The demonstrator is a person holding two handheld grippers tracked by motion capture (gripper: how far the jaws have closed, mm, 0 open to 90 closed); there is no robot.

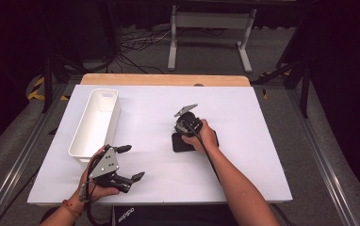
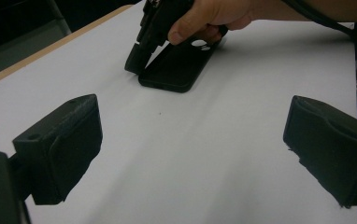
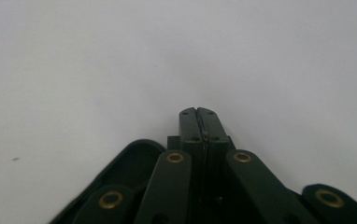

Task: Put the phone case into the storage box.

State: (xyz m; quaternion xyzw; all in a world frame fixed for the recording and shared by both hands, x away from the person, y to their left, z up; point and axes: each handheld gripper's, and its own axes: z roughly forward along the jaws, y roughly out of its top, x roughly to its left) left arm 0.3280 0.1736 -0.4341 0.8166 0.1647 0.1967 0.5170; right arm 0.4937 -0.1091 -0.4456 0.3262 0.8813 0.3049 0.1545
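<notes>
A black phone case (image 1: 182,143) lies near the middle of the white table (image 1: 249,141). My right gripper (image 1: 178,132) points down at its far left corner with the jaws pressed together. The left gripper view shows those jaws (image 2: 134,63) touching the table right beside the case (image 2: 179,67), a hand resting over the case's far end. Past the shut jaws (image 3: 198,112) in the right gripper view, a rounded corner of the case (image 3: 130,163) shows at lower left. My left gripper (image 1: 133,162) hovers open near the front left edge, its jaws (image 2: 193,119) wide apart, aimed at the case.
A long white bin (image 1: 114,117) stands on the table's left side, just beyond my left hand. The table's wooden far edge (image 1: 164,79) runs along the back. Beyond it are a dark floor, cables and a white stand (image 1: 211,21).
</notes>
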